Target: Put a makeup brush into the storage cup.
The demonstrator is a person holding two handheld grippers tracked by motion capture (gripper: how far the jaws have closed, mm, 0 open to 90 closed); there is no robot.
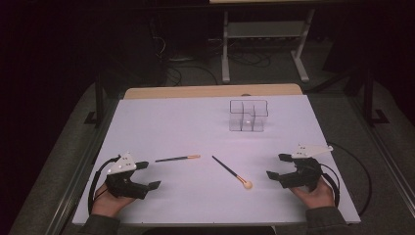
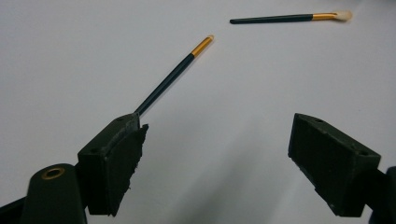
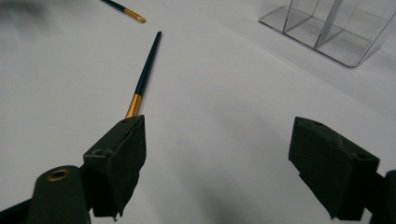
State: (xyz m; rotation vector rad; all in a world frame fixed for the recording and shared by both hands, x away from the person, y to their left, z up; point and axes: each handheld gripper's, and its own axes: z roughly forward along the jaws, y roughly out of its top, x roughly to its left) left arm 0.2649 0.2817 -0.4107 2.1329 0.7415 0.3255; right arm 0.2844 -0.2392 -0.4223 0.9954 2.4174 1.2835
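Observation:
Two dark-handled makeup brushes with gold ferrules lie on the white table. The thin brush rests just right of my left gripper, whose jaws stand wide apart with nothing between them. The fluffy-tipped brush lies at the centre, its head nearest my right gripper, which is open and empty; its left jaw hides the bristles in the right gripper view. A clear compartment organizer stands farther back, to the right.
A wooden strip borders the table's far edge. Beyond it, on the dark floor, stand a white desk frame and loose cables. Each gripper's cable loops near the table's front corners.

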